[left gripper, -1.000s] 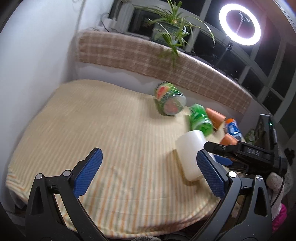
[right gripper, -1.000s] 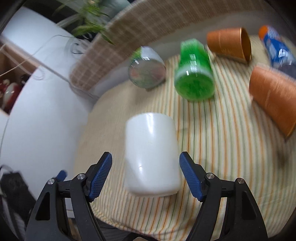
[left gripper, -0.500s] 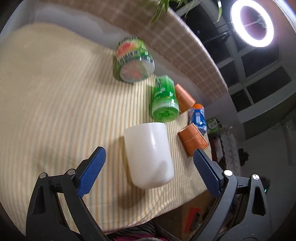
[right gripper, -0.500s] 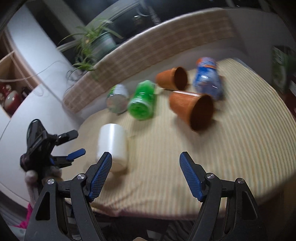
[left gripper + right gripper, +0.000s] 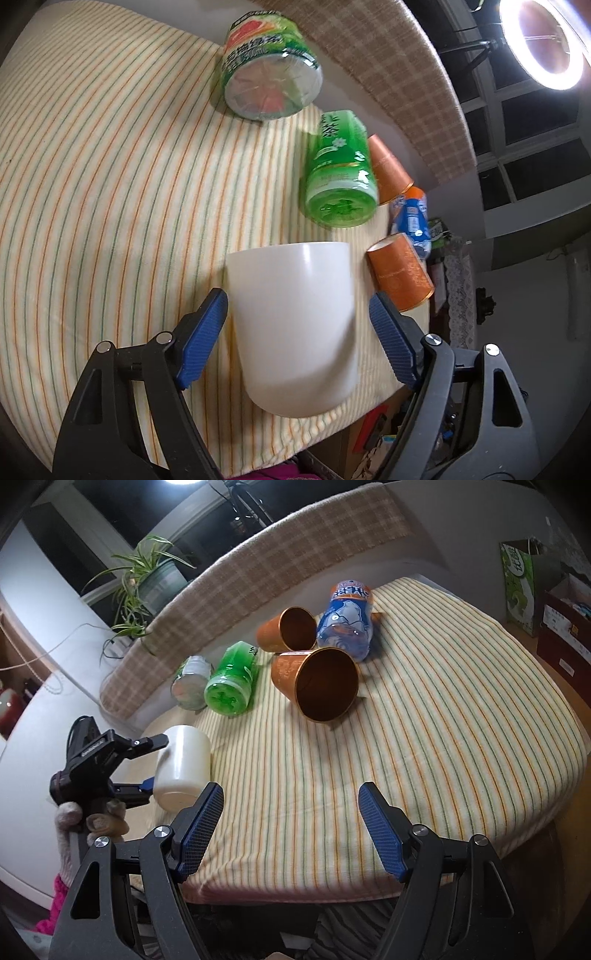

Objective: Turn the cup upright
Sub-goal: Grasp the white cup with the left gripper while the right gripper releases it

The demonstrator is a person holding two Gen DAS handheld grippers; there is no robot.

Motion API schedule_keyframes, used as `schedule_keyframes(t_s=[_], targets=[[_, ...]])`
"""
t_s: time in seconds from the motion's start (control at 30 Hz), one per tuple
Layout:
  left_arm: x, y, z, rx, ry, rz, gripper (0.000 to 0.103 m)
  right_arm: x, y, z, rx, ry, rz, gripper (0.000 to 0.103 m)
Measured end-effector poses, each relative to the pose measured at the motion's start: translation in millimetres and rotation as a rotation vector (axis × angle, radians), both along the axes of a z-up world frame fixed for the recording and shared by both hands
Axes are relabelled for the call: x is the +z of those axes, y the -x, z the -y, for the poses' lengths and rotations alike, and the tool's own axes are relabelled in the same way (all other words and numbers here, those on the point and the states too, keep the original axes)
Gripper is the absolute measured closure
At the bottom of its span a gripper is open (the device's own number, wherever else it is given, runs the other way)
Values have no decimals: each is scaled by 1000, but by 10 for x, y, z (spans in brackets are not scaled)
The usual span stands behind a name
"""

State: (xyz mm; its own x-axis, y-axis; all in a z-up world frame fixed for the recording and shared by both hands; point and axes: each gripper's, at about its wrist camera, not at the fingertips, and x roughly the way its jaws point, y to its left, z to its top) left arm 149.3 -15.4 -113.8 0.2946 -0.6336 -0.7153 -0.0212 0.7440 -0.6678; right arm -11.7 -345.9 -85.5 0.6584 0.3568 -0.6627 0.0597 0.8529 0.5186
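white cup (image 5: 295, 325): lying on its side near the edge of the striped cloth, one end pointing toward the left wrist camera. From the right wrist view (image 5: 183, 762) it sits at the cloth's left edge, well apart from the rest of the clutter.

left gripper (image 5: 297, 339): fingers spread wide, one blue pad on each side of the cup. The left pad (image 5: 201, 338) is right up against the cup wall; there's a visible gap on the other side, so it's straddling, not squeezing. In the right wrist view (image 5: 147, 766) you can see its black fingers above and below the cup.

right gripper (image 5: 290, 830): wide open, nothing between the pads, hanging over bare cloth near the front edge, well apart from the cup.

striped cloth (image 5: 443, 738): yellow with orange and green stripes, covers the whole table.

green bottle (image 5: 341, 177): on its side, just beyond the cup.

wide green jar (image 5: 271, 70): tipped over, farther back by the checked backrest (image 5: 388, 55).

orange paper cups: both on their sides; the nearer one (image 5: 317, 683) shows its open mouth to the right wrist camera, the other one (image 5: 288, 629) is behind it.

blue bottle (image 5: 347, 622): on its side, touching the far orange cup.

ring light (image 5: 543, 40): lit, top right in the left wrist view.

potted plant (image 5: 147, 579): behind the backrest.
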Motion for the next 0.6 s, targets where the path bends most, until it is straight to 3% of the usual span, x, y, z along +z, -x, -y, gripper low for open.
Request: schedule_keyframes(t_s=[0.2,0.6], targets=[[-92,-45,16,-15,19,-21,26,-34,10,1,-3,4,-6,28],[32,1,181,-40,-56,61,26,-66,0,-37,3,17,-21,27]])
